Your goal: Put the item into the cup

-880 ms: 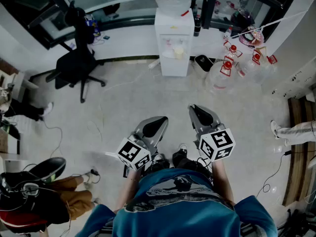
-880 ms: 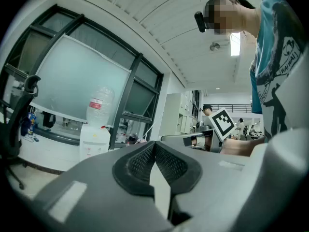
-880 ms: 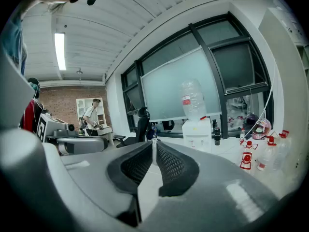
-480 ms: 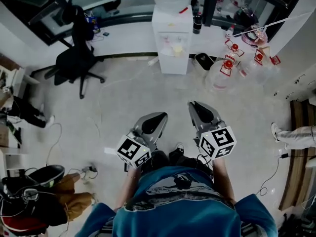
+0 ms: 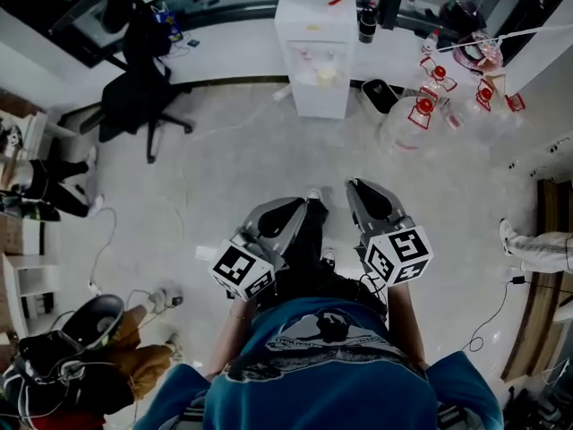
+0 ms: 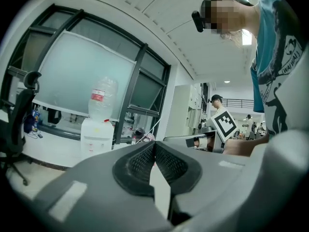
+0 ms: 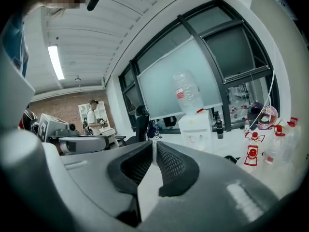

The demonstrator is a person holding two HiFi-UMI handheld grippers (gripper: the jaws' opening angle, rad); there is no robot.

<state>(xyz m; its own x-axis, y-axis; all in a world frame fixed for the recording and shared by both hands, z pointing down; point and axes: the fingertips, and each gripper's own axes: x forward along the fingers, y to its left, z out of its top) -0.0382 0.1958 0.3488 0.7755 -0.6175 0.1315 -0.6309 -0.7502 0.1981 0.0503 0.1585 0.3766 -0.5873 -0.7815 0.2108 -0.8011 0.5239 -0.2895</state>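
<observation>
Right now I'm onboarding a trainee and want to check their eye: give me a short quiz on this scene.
1. True or false: the left gripper holds an item.
2. What stands ahead of the person, by the wall? A) water dispenser B) refrigerator C) ladder
3. Fill in: the office chair is on the person's ____ side.
Key: 1 false; 2 A; 3 left.

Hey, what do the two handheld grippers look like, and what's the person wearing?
The left gripper and right gripper both have smooth grey shells tapering to rounded noses. Their fingers are lined with a black mesh texture. Each bears a white cube printed with black square markers. The person wears a teal short-sleeved T-shirt with a dark print.
</observation>
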